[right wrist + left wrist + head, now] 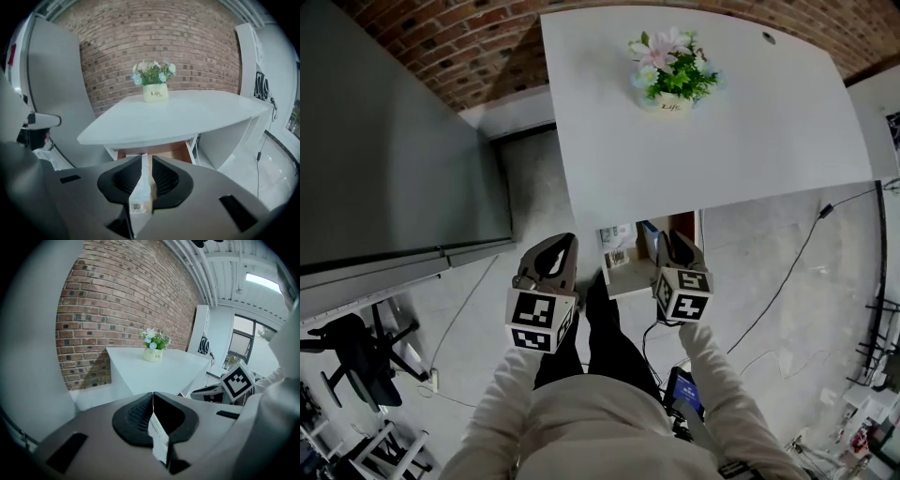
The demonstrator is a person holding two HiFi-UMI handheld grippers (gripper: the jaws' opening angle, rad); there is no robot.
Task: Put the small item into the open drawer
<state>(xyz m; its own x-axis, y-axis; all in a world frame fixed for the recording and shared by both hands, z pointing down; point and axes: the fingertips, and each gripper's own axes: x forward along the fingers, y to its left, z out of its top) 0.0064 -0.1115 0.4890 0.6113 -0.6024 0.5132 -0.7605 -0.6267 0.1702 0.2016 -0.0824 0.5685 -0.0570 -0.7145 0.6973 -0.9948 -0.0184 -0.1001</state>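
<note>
Looks mid-carry: clamping a small packet (139,199) in right gripper (146,161), pinching a thin slip (158,437) in left gripper (153,399). Next, gotta line up over the open drawer (161,151) mid-frame.

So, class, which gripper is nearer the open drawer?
Right. The right gripper hangs just over the open drawer's right edge. The left gripper is off to the drawer's left, above the floor.

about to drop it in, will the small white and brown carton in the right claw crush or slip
The small white and brown carton looks like thin card: probably light, denting if squeezed hard. Its flat sides are pinched in the right claw, so slipping seems unlikely. Boxy, it shouldn't roll.
</note>
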